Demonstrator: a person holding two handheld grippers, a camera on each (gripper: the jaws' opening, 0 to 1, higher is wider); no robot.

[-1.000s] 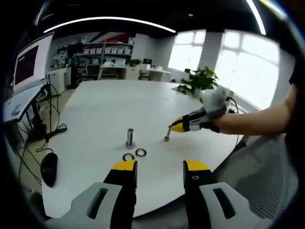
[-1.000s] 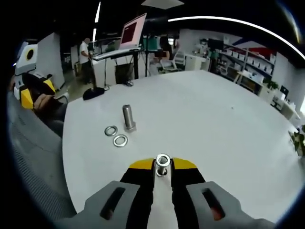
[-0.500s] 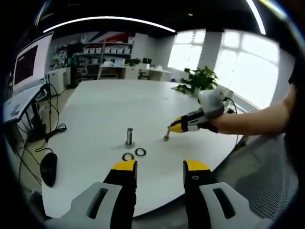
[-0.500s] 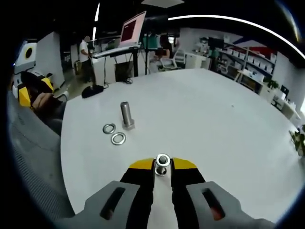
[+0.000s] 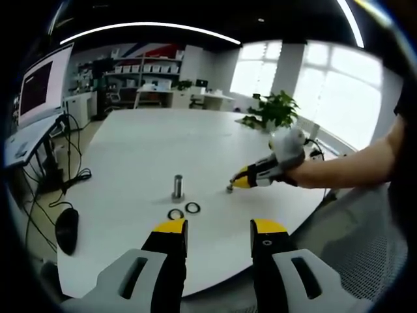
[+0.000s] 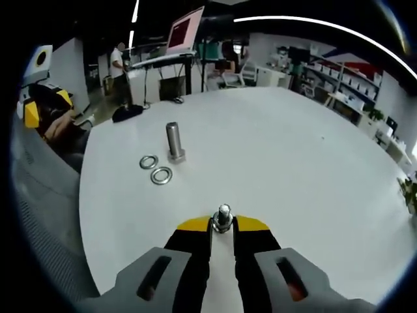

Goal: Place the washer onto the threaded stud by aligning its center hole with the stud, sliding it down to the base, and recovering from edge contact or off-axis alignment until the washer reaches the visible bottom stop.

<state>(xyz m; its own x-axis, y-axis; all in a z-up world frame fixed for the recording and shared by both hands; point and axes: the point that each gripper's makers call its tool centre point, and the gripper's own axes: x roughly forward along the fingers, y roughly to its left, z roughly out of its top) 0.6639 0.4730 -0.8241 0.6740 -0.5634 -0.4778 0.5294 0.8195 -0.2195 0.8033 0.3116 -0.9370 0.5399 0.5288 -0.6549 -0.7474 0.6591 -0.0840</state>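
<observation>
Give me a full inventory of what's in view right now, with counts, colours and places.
Table: one, white, round, under everything.
Upright stud: one, silver, standing on the table.
Loose washers: two, silver, flat beside the stud's base.
Held bolt: one, silver, between the right gripper's jaws.
Computer mouse: one, black, at the table edge.
Plant: one, green, beyond the table.
Left gripper: yellow-tipped, open, empty.
Right gripper: yellow-tipped, shut on the bolt.
Person's arm: one, holding the right gripper.
</observation>
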